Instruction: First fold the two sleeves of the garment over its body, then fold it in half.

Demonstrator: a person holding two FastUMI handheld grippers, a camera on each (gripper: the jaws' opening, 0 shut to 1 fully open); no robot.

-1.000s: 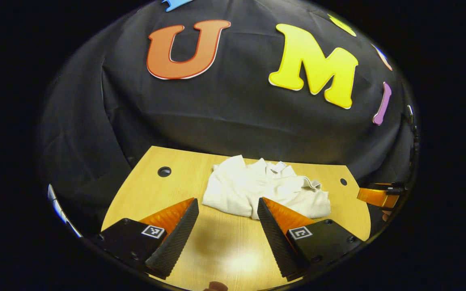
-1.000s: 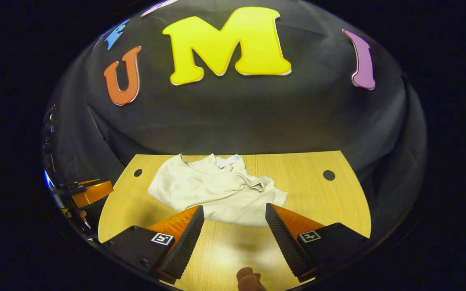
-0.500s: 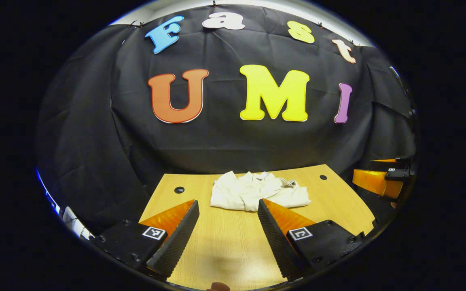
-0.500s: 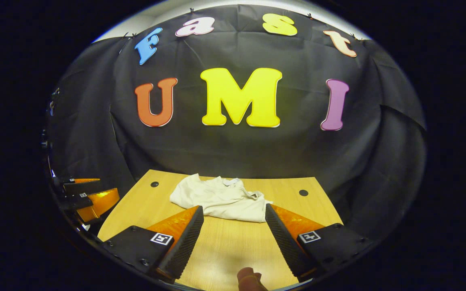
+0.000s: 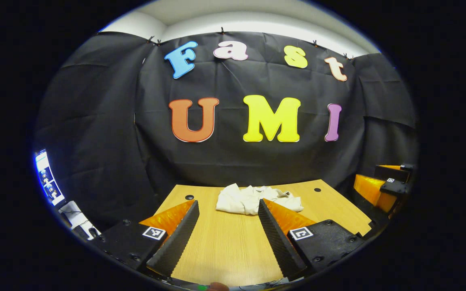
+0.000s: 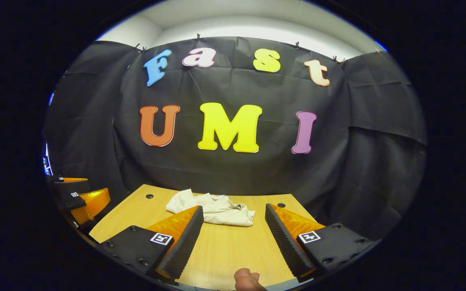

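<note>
so the cream-coloured cloth garment (image 5: 253,199) sat bunched in a rumpled heap toward the far end of the light wooden table (image 5: 225,246), close to the black cloth wall of the booth. in the left gripper view it lay just past the fingertips, a bit right of the middle, with the right-hand finger's tip covering part of its near edge. in the right gripper view the same garment (image 6: 212,208) was a bit left of the middle, and the left-hand finger's tip overlapped its near side. it didn't look neatly flat, more of a wrinkled pile with folds and an edge sticking up at the back. the left gripper (image 5: 227,206) was spread wide with nothing between its fingers, hanging above the near part of the table and not touching the cloth. the right gripper (image 6: 234,210) was the same deal, fingers wide apart, nothing held, bare wood (image 6: 233,250) showing between them. you could catch the right gripper (image 5: 382,184) off at the right edge of the left gripper view, beside the table's corner, and the left gripper (image 6: 80,196) at the left edge of the right gripper view, off the table's side. two small dark round holes (image 5: 189,197) sat in the tabletop near its far corners, one on each side of the garment. a fingertip (image 6: 246,279) of the person's hand poked in at the very bottom of the right gripper view.
</note>
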